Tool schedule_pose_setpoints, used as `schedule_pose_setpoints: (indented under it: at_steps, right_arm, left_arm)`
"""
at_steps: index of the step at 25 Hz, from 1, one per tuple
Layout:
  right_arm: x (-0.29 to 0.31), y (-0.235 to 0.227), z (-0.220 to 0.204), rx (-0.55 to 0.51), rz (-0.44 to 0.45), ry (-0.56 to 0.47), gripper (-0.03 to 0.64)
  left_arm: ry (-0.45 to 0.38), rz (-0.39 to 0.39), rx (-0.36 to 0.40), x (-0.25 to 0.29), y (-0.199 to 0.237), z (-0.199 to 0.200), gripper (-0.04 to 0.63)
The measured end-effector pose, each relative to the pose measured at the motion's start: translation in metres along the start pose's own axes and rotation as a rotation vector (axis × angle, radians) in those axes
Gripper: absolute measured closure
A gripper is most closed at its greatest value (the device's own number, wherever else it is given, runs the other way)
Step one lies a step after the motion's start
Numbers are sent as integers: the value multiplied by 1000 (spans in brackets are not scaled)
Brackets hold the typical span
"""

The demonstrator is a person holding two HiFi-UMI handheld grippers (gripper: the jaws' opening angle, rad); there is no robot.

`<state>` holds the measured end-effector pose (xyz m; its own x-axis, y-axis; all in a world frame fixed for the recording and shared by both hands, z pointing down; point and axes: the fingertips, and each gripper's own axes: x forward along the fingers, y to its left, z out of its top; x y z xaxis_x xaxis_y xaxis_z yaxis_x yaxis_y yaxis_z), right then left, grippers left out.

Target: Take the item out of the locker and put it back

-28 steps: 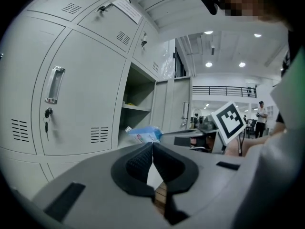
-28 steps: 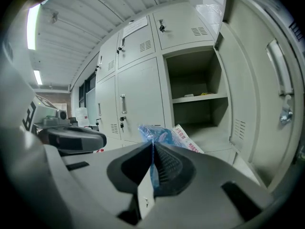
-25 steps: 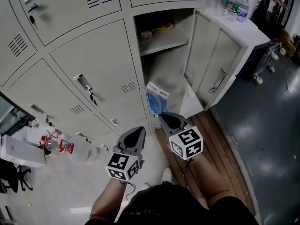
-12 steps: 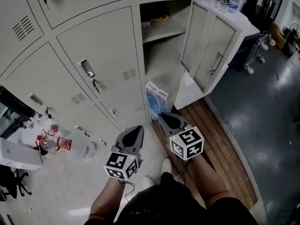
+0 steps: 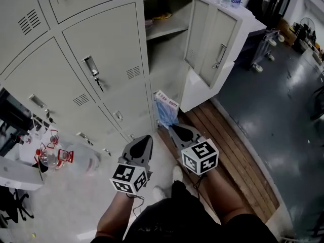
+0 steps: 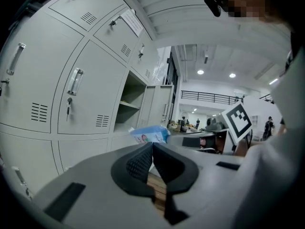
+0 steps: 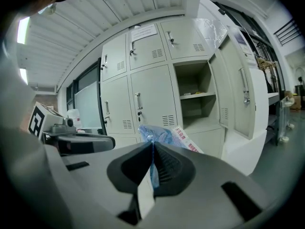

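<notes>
Two grippers are in view. The right gripper (image 5: 171, 127) has its jaws clamped on the lower edge of a blue plastic packet (image 5: 166, 107). The packet projects forward and up from the jaw tips, outside the open locker compartment (image 5: 169, 65) ahead of them. The left gripper (image 5: 147, 137) has its jaws pressed together with nothing between them; the packet lies ahead and right of its tips. The locker door (image 5: 207, 44) stands open, ahead and right of the right jaws.
</notes>
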<state>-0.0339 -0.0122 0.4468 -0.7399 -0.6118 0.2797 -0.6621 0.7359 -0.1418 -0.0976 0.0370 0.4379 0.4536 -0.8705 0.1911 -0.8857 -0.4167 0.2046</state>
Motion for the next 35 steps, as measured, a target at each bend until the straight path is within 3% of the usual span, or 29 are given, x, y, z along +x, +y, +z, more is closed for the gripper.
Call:
schedule_pose_setpoints:
  at_steps: [16, 35]
  right_arm:
    - [-27, 18, 7, -24, -17, -27, 606]
    - [-3, -15, 18, -48, -35, -13, 606]
  left_arm:
    - [-12, -37, 28, -15, -21, 5, 589]
    - [2, -48, 11, 22, -4, 9, 589]
